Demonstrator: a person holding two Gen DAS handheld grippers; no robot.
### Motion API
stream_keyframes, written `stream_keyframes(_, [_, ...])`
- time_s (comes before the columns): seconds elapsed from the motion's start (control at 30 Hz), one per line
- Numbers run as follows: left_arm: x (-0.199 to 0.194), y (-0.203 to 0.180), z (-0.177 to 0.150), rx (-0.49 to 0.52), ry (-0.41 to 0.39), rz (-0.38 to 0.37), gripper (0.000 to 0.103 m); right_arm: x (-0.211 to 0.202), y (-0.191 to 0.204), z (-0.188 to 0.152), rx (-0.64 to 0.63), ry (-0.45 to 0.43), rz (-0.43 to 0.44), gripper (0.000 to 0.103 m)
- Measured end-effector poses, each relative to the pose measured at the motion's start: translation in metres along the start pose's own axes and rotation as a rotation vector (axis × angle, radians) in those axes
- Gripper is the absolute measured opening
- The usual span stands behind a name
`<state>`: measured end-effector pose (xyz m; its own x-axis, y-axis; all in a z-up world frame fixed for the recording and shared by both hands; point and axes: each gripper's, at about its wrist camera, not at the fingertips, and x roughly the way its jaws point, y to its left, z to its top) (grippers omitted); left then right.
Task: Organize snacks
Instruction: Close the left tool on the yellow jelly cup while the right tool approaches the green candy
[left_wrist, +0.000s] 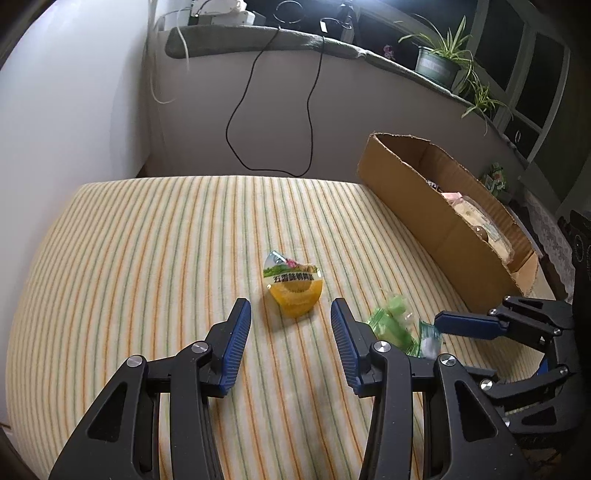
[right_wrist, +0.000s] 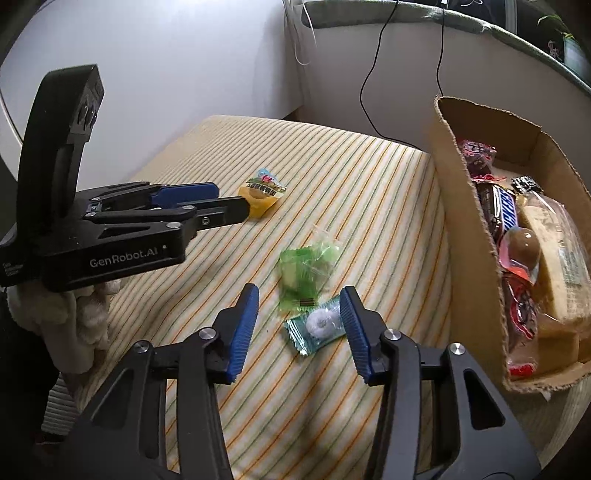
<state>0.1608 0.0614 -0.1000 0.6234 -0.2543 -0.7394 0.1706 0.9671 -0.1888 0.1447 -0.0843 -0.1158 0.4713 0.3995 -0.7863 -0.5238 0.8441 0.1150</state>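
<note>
A yellow snack pack (left_wrist: 294, 286) with a printed lid lies on the striped cloth just ahead of my left gripper (left_wrist: 291, 326), which is open and empty. It also shows in the right wrist view (right_wrist: 261, 196). A green wrapped snack (right_wrist: 306, 273) and a teal-wrapped white mint (right_wrist: 317, 326) lie in front of my right gripper (right_wrist: 300, 321), which is open, with the mint between its fingertips. Both also show in the left wrist view: the green snack (left_wrist: 391, 321) and the mint (left_wrist: 428, 339). A cardboard box (right_wrist: 469, 236) on the right holds several snacks.
The striped cloth (left_wrist: 147, 258) covers a padded surface with a wall behind. Black cables (left_wrist: 273, 110) hang from a ledge with potted plants (left_wrist: 439, 62). The box (left_wrist: 417, 206) stands along the right edge. The left gripper's body (right_wrist: 110, 229) sits left in the right wrist view.
</note>
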Motion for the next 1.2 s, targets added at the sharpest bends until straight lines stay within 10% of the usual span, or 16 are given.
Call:
stream_keyframes(0.7, [0.027, 0.004, 0.010, 0.008, 0.028, 0.001, 0.043, 0.022, -0.009, 0.018, 0.117, -0.016, -0.026, 0.033])
stream_keyframes(1.2, [0.027, 0.006, 0.008, 0.000, 0.022, 0.003, 0.024, 0.038, -0.009, 0.029, 0.102, -0.017, -0.043, 0.021])
